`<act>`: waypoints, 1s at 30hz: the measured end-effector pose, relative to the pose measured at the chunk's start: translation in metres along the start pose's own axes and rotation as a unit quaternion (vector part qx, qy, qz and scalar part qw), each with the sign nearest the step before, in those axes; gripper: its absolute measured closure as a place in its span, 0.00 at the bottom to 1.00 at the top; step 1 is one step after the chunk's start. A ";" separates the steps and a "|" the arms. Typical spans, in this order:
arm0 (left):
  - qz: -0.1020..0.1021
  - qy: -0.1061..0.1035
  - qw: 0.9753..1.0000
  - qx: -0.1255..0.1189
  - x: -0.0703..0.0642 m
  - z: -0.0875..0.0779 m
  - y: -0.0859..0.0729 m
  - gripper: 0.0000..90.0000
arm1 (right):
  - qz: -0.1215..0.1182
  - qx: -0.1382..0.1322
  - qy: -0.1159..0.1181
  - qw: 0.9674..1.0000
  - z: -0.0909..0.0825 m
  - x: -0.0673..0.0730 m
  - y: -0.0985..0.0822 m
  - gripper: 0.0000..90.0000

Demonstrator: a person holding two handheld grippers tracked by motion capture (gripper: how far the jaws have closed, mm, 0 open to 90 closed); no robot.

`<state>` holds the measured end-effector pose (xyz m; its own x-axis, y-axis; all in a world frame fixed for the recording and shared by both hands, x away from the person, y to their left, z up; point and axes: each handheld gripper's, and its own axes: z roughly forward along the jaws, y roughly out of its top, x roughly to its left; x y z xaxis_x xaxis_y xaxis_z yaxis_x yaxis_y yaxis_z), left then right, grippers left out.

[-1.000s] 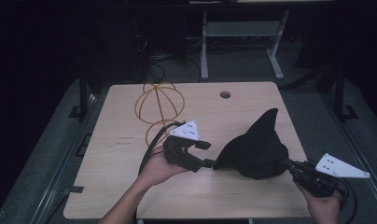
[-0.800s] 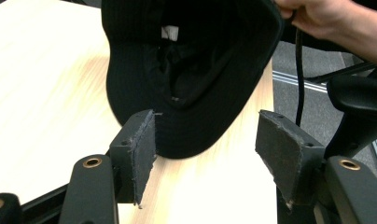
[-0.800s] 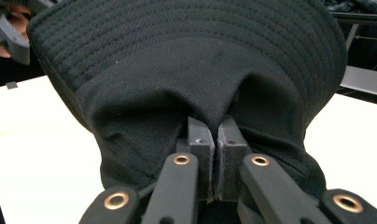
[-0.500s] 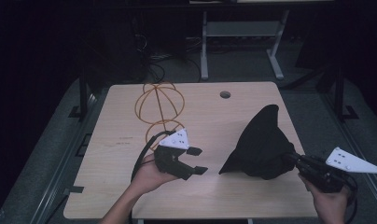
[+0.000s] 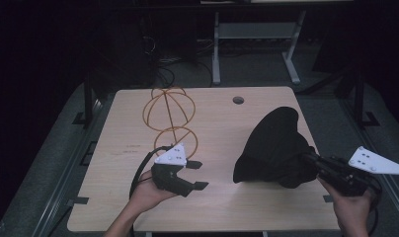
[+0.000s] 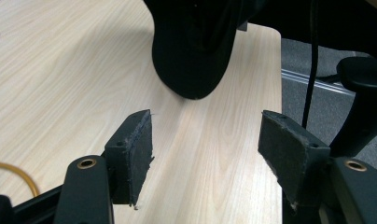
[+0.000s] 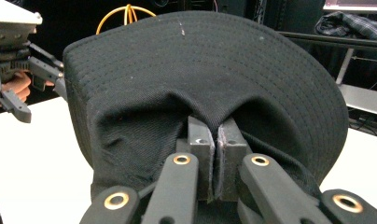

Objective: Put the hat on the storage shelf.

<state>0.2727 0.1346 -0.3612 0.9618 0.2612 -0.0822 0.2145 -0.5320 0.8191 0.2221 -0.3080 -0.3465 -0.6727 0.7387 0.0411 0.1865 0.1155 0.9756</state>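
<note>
A black cap (image 5: 276,148) stands tilted up over the right half of the wooden table (image 5: 227,212). My right gripper (image 5: 310,160) comes in from the right, shut on the cap's cloth. In the right gripper view the pads (image 7: 218,140) pinch a fold under the brim (image 7: 200,70). My left gripper (image 5: 200,175) is at the table's front left, open with nothing between its pads (image 6: 207,140). It points toward the cap (image 6: 196,46) and stands apart from it. An orange wire stand (image 5: 169,111) made of a ball on a ring base rises just behind the left gripper.
A round cable hole (image 5: 238,100) sits near the table's far edge. Bare wood lies between the left gripper and the cap. Beyond the table are a dark floor, cables and a metal frame (image 5: 217,49). A thin orange wire (image 6: 14,170) shows at the left of the left gripper view.
The left gripper has drawn back to the left, away from the cap's edge, where it was a second ago. The right gripper has lifted the cap a little and carried it rightward.
</note>
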 end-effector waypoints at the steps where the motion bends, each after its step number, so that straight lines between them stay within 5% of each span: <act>1: 0.000 0.002 1.000 -0.001 0.000 -0.001 -0.002 0.38 | 0.001 -0.001 0.000 1.000 0.001 0.000 0.002 0.97; 30: -0.012 0.046 0.999 -0.008 0.003 -0.025 -0.051 0.34 | -0.008 -0.001 0.029 1.000 0.037 0.005 0.049 0.97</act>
<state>0.2602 0.1829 -0.3888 0.9366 0.3467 -0.0505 0.2341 -0.5121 0.8264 0.2543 -0.2746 -0.3067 -0.7154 0.6977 0.0377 0.1740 0.1257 0.9767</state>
